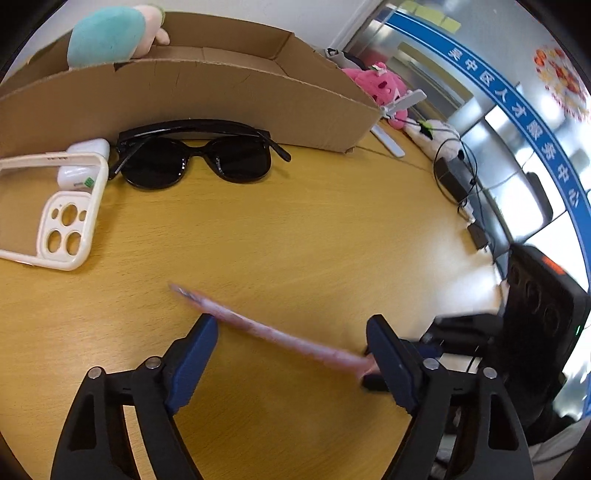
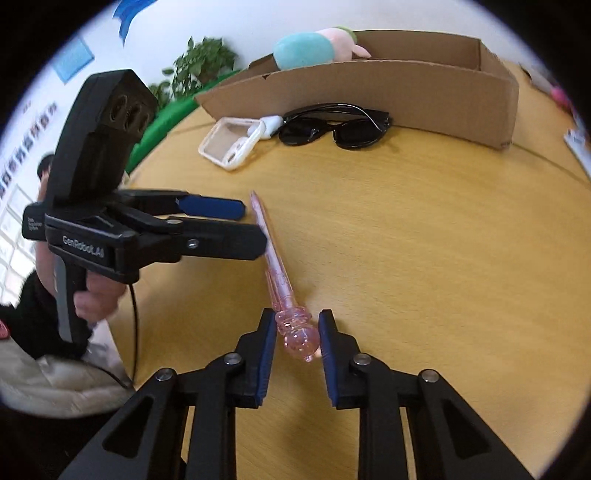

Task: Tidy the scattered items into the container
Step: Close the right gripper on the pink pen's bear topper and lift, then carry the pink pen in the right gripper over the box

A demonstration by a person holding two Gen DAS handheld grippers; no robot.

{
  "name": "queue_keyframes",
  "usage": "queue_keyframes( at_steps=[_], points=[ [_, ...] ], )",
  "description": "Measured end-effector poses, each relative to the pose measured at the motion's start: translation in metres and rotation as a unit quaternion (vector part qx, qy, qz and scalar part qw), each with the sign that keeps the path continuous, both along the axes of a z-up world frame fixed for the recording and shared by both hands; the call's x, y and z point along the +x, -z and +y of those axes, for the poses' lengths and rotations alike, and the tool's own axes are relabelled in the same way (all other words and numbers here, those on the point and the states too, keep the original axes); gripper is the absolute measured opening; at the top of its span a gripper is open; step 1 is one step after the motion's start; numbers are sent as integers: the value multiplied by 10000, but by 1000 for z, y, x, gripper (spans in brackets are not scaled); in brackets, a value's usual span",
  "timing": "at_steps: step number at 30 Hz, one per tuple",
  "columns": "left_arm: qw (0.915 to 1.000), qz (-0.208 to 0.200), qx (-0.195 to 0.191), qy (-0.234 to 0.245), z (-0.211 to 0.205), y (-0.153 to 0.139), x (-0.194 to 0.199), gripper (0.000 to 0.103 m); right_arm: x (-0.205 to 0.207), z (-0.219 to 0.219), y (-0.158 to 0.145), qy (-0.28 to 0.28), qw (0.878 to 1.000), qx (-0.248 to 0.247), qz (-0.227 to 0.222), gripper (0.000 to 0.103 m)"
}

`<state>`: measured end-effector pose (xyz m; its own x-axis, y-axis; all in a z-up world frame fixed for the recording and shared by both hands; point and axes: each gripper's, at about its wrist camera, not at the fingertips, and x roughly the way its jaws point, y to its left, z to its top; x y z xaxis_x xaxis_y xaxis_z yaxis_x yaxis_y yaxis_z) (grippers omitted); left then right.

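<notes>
A pink translucent pen (image 2: 276,269) lies on the wooden table, blurred in the left wrist view (image 1: 273,330). My right gripper (image 2: 297,325) is open with its jaws either side of the pen's bulbous end, apart from it. My left gripper (image 1: 291,328) is open around the pen's middle; it shows from the side in the right wrist view (image 2: 251,221). Black sunglasses (image 1: 195,155), a cream phone case (image 1: 55,210) and a white earbud case (image 1: 85,162) lie in front of the cardboard box (image 1: 221,88), which holds a teal plush (image 1: 107,35).
Pink plush toys (image 1: 380,83), a white fan (image 1: 402,103) and black cables with chargers (image 1: 458,181) sit along the table's far right. A green plant (image 2: 199,62) stands behind the box. Bare table lies between the pen and the sunglasses.
</notes>
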<state>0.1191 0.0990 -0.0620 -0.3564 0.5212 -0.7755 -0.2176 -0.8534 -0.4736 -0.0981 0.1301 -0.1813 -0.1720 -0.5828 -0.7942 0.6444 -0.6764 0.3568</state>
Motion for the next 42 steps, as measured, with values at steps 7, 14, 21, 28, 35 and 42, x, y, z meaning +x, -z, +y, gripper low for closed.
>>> queue_keyframes(
  at_steps=[7, 14, 21, 28, 35, 42],
  points=[
    [9995, -169, 62, -267, 2, 4, -12, 34, 11, -30, 6, -161, 9977, -543, -362, 22],
    [9991, -287, 76, -309, -2, 9, -14, 9, 21, -49, 7, -124, 9948, -849, -552, 21],
    [9996, -10, 90, -278, -11, -16, -13, 9, 19, -52, 2, -121, 9929, -1024, -598, 19],
    [9989, 458, 51, -24, -13, -61, -28, 9, 6, -52, -32, -1, 9929, -1177, -174, 19],
    [9946, 1032, -79, 93, -24, -113, -45, 9, -11, -66, -65, 69, 9906, -1345, 222, 18],
    [9847, 1725, -223, 100, -40, -177, -82, 9, -39, -80, -119, -37, 9829, -1496, 1073, 18]
  ],
)
